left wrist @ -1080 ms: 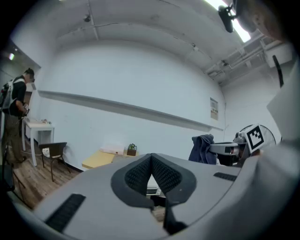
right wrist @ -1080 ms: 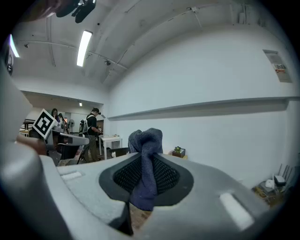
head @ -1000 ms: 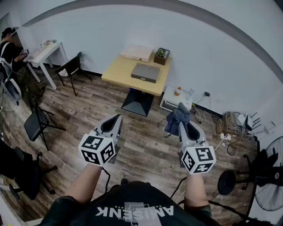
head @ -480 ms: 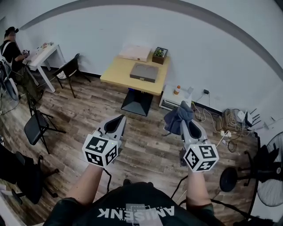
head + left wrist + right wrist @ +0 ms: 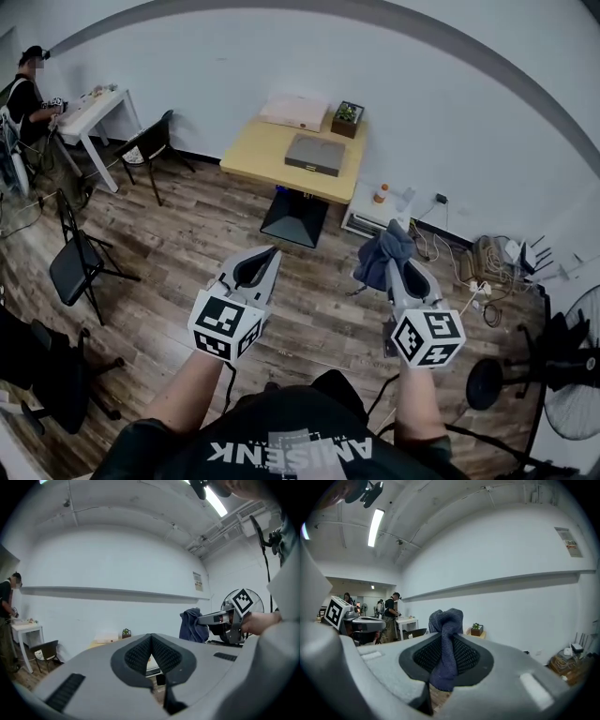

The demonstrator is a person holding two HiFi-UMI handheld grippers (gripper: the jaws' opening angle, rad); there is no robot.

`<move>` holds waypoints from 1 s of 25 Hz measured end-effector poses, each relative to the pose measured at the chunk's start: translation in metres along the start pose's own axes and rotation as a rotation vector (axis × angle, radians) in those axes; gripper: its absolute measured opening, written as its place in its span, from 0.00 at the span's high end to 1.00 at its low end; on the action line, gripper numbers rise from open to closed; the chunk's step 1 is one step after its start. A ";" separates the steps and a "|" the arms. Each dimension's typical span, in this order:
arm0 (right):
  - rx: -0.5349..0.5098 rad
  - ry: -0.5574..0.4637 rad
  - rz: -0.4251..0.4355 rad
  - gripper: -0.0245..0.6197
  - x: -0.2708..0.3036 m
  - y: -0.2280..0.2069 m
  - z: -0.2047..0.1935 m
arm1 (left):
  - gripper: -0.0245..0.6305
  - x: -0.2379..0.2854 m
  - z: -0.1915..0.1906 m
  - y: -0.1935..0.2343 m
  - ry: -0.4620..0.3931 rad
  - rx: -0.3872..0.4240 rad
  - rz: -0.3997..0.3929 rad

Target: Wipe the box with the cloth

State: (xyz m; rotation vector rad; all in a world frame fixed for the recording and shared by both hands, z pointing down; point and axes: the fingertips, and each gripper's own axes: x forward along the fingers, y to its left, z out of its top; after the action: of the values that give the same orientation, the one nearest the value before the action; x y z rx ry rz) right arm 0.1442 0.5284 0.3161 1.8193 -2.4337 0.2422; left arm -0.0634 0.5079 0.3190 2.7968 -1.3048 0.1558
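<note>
Wood-plank flooring and a white wall frame the scene. At far centre stands a yellow wooden table [image 5: 251, 147], bearing the flat grey box [image 5: 314, 155], a pale flat carton [image 5: 293, 111] and a small planter [image 5: 346, 117]. Compared with half a second ago, my left gripper [image 5: 262, 265] has drifted right, toward my right gripper [image 5: 392, 270], which has kept its place. Left jaws: ribbed black pads pressed together, nothing between them. Right jaws: closed on the dark blue cloth [image 5: 381, 249], a soft knit bunched above the tips and running in a fold down between the pads. Grey box and cloth are well apart; the grey box lies flat on the table, far beyond both grippers.
</note>
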 end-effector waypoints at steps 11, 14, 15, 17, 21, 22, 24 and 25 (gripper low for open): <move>-0.015 0.000 0.043 0.86 0.075 -0.020 0.014 | 0.96 0.044 -0.010 0.053 0.033 -0.004 0.066; -0.024 -0.017 0.078 0.86 0.106 -0.038 0.028 | 0.96 0.075 -0.002 0.068 0.040 -0.039 0.070; -0.030 -0.021 0.087 0.86 0.117 -0.045 0.033 | 0.96 0.087 0.001 0.070 0.044 -0.052 0.056; -0.035 -0.023 0.100 0.86 0.136 -0.062 0.041 | 0.96 0.110 0.006 0.075 0.045 -0.057 0.053; -0.027 -0.022 0.120 0.86 0.172 -0.101 0.052 | 0.96 0.159 0.016 0.088 0.050 -0.054 0.104; -0.026 -0.021 0.123 0.86 0.180 -0.111 0.054 | 0.96 0.171 0.017 0.091 0.055 -0.053 0.118; -0.014 -0.024 0.128 0.86 0.195 -0.133 0.059 | 0.96 0.193 0.020 0.095 0.061 -0.049 0.147; -0.004 -0.029 0.131 0.86 0.203 -0.143 0.062 | 0.96 0.204 0.022 0.097 0.067 -0.045 0.153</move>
State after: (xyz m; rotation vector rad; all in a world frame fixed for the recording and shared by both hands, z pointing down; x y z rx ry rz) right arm 0.2245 0.2865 0.2999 1.6753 -2.5747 0.2211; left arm -0.0060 0.2883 0.3208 2.6300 -1.4867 0.2206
